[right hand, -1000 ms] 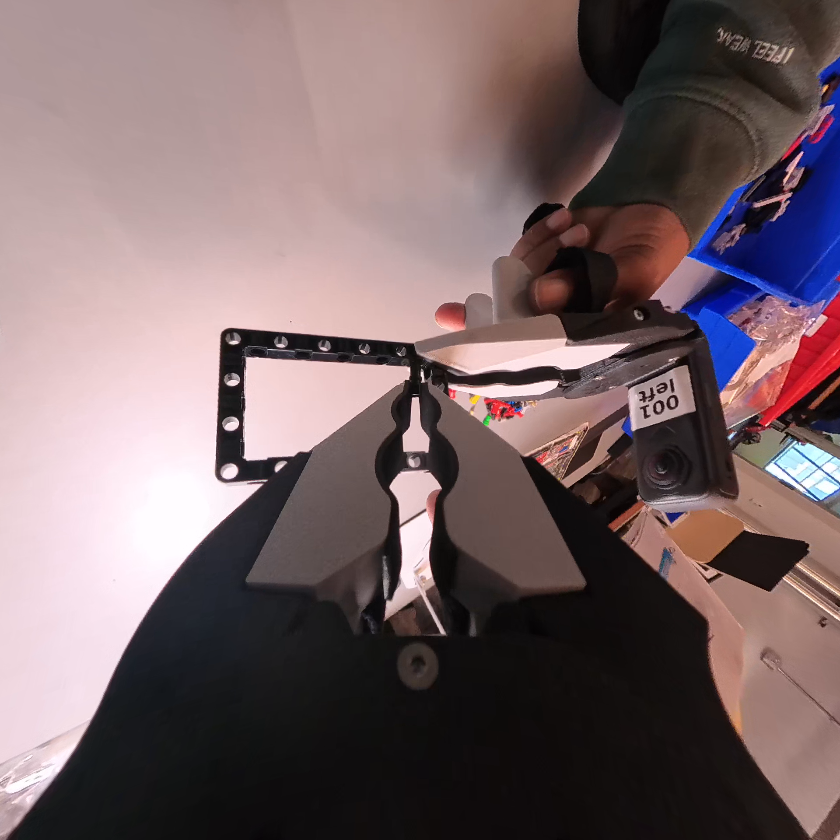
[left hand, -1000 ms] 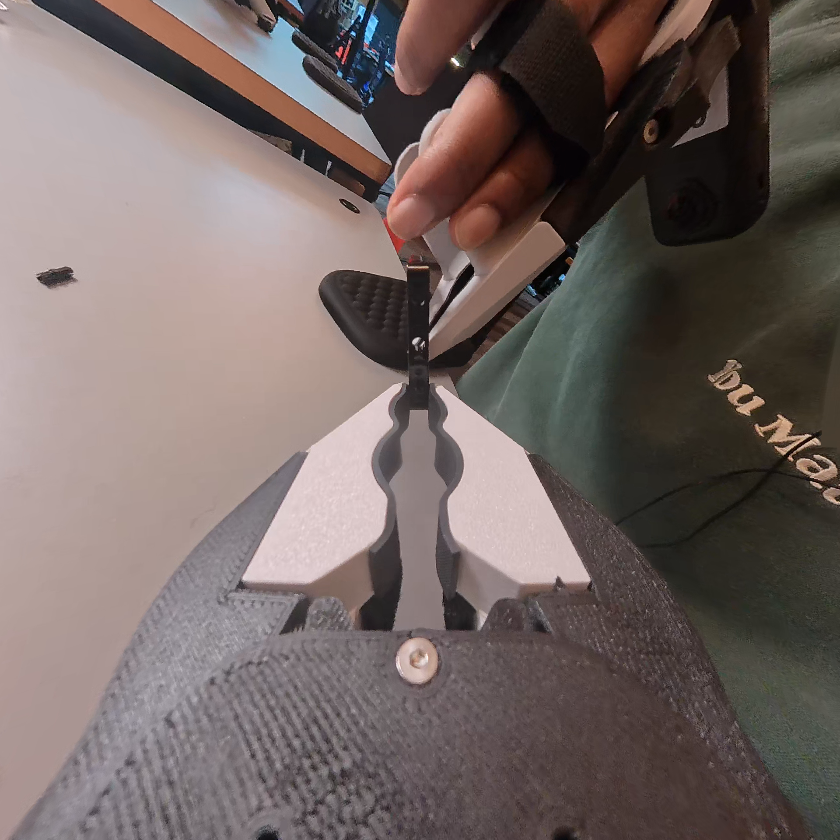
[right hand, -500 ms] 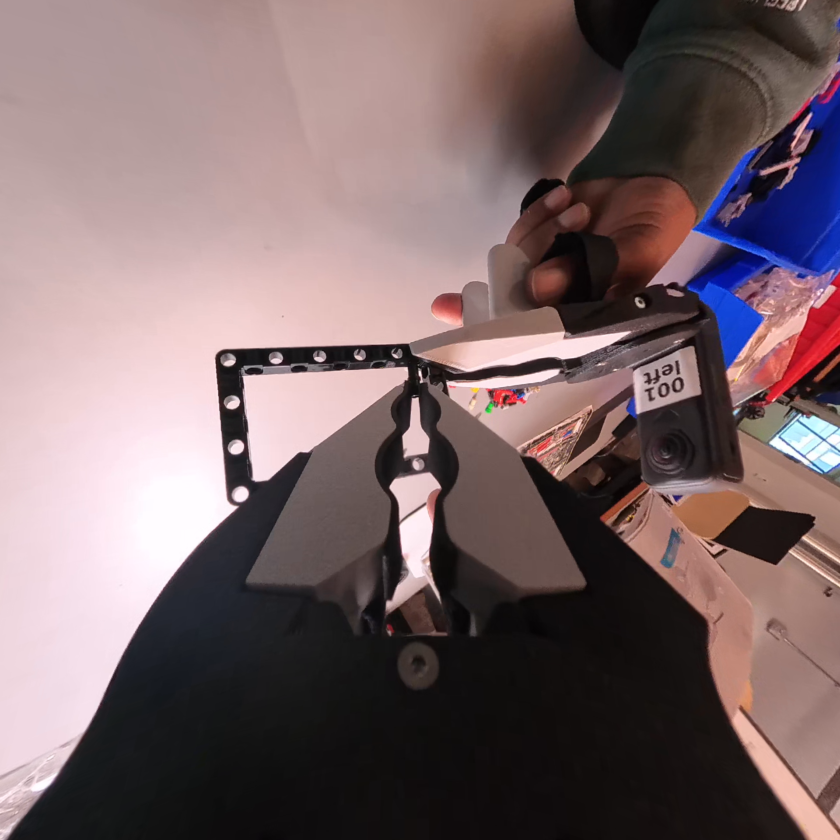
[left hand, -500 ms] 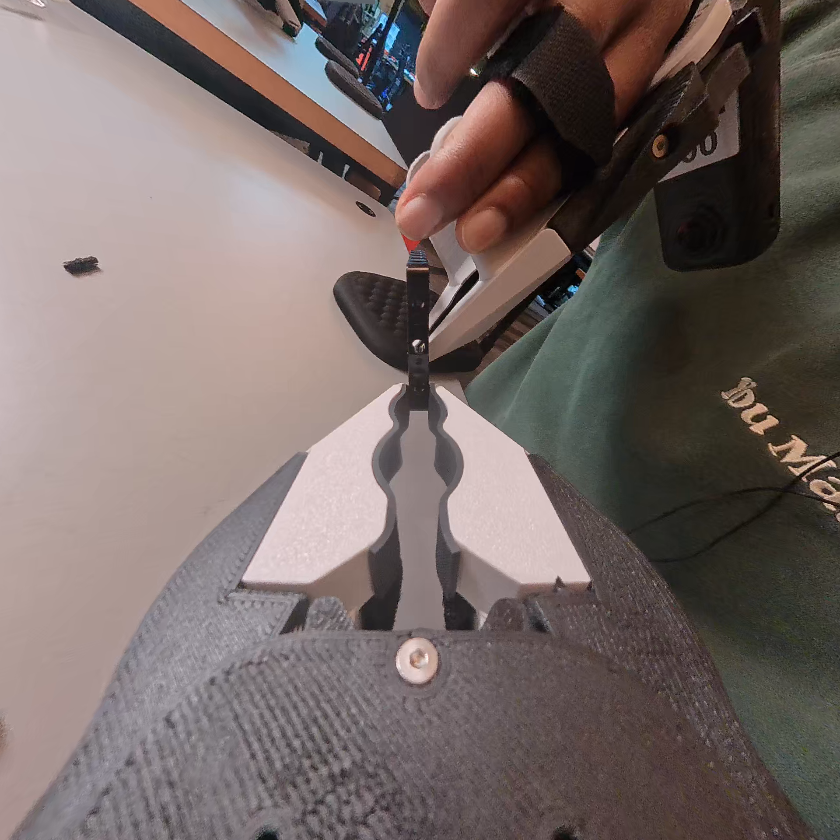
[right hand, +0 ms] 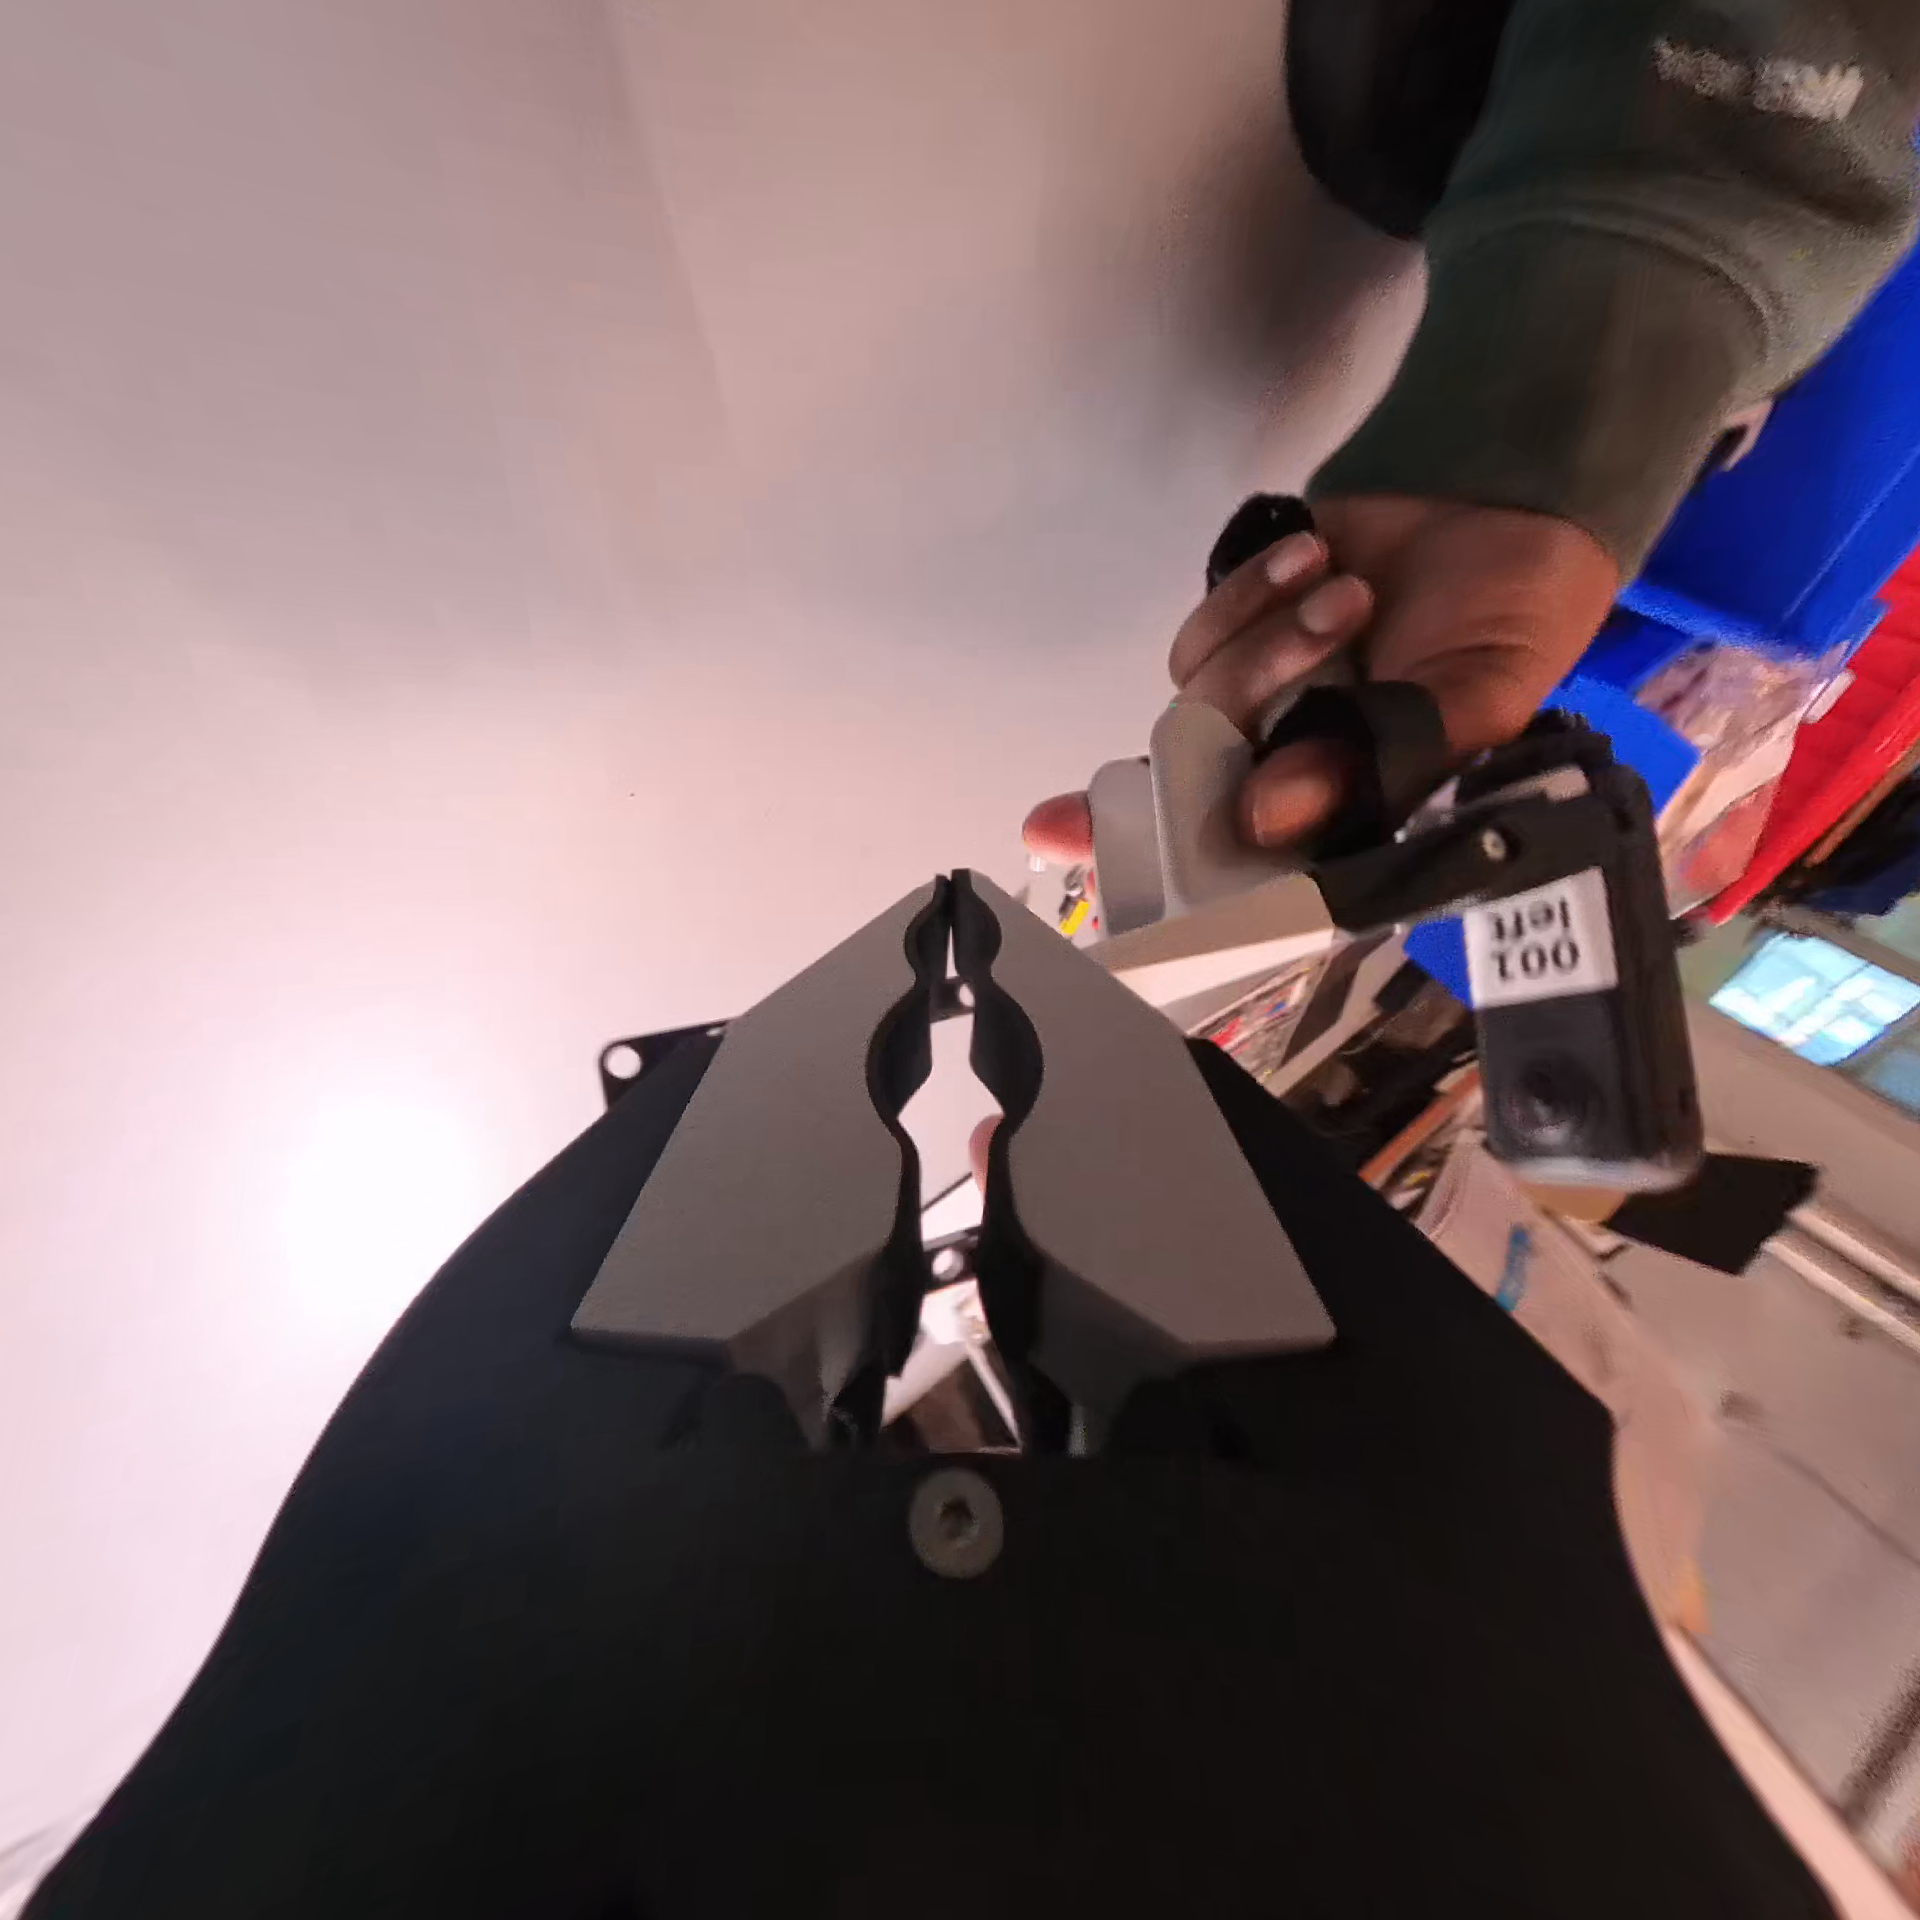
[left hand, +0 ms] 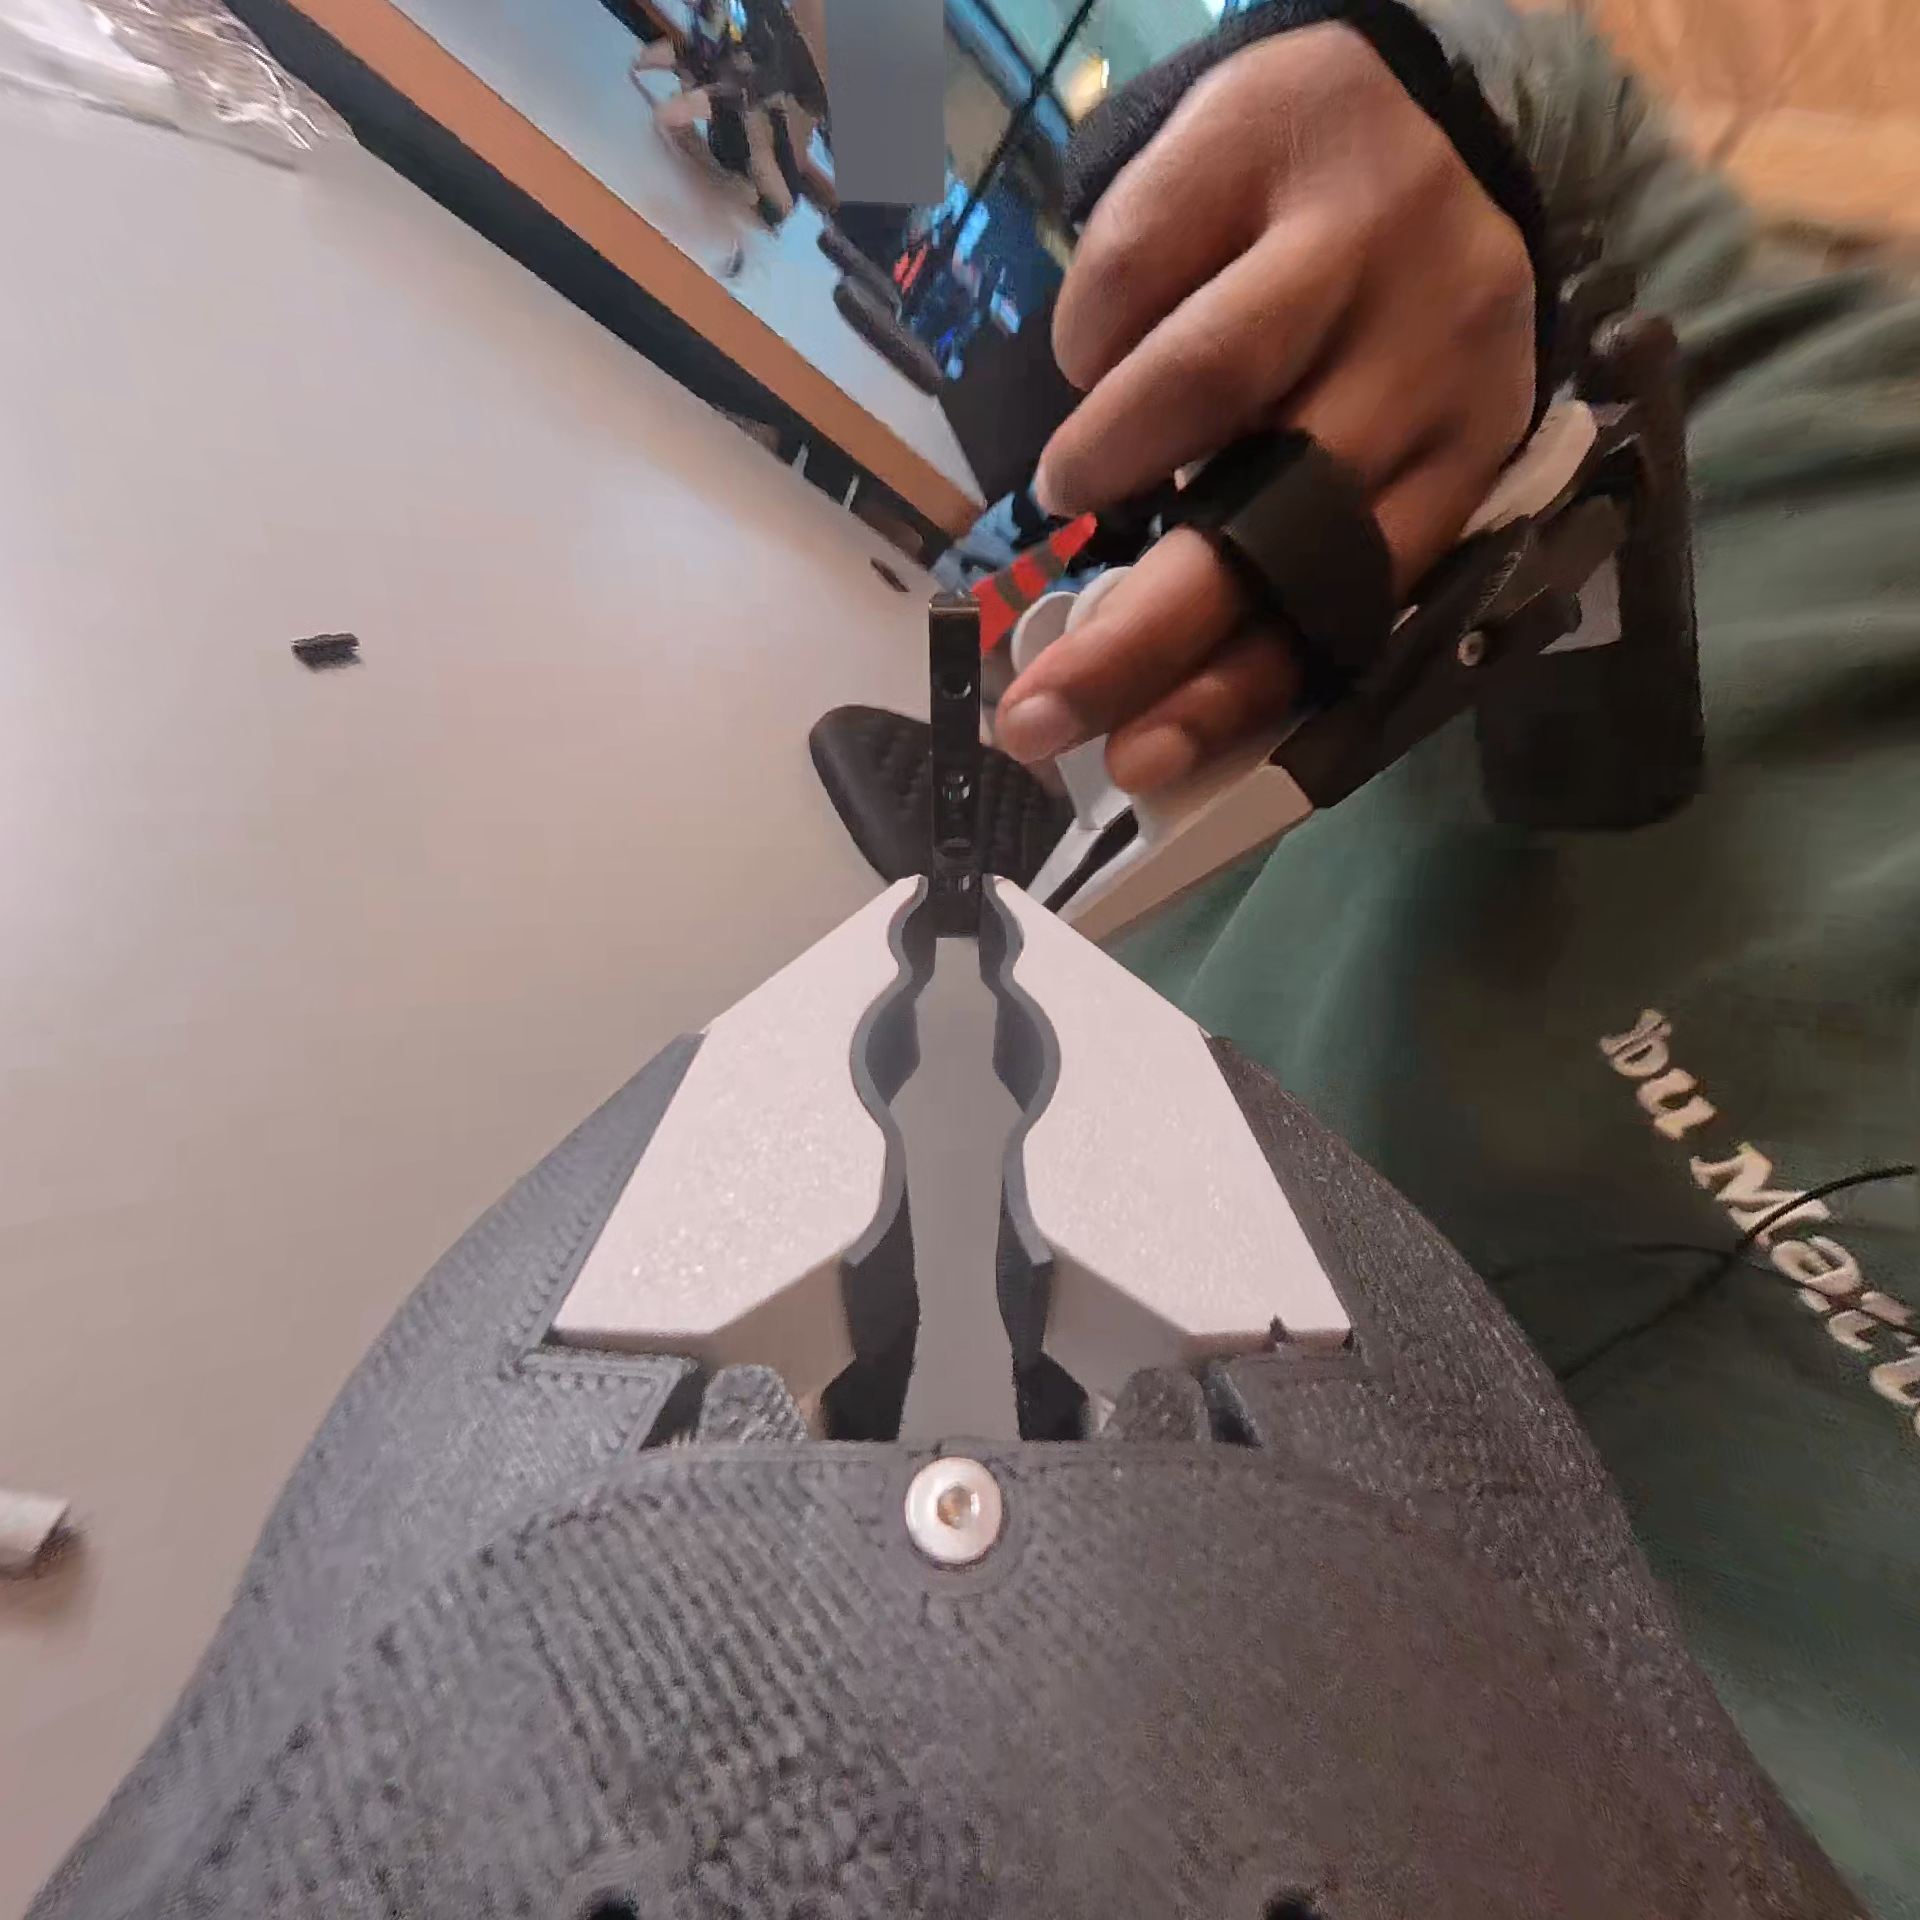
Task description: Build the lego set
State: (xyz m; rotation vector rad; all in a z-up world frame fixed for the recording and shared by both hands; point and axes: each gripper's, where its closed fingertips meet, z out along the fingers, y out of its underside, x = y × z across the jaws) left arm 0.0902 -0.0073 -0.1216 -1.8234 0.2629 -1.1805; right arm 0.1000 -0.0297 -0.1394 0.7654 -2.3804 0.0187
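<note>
A black lego frame with pin holes [left hand: 954, 748] is clamped edge-on in the tips of my left gripper [left hand: 954, 902], held above the pale table. My right gripper [left hand: 1070, 894], held by a hand, sits just right of the frame and apart from it. In the right wrist view my right gripper [right hand: 954, 891] has its tips pressed together with nothing seen between them. The frame [right hand: 623, 1060] is mostly hidden behind its fingers; one corner shows. My left gripper [right hand: 1143, 951] reaches in from the right.
A small black lego piece [left hand: 325, 651] lies on the table [left hand: 364, 935] to the left, and a grey piece [left hand: 26, 1548] at the left edge. A black chair seat [left hand: 873, 748] is beyond the table edge. Blue bins [right hand: 1787, 499] stand on the right. Both grippers' tips are close together, under 4 cm apart.
The frame has dropped behind my right gripper in its view. My right gripper has come away from the frame's corner and its tips have closed. The left gripper still holds the frame.
</note>
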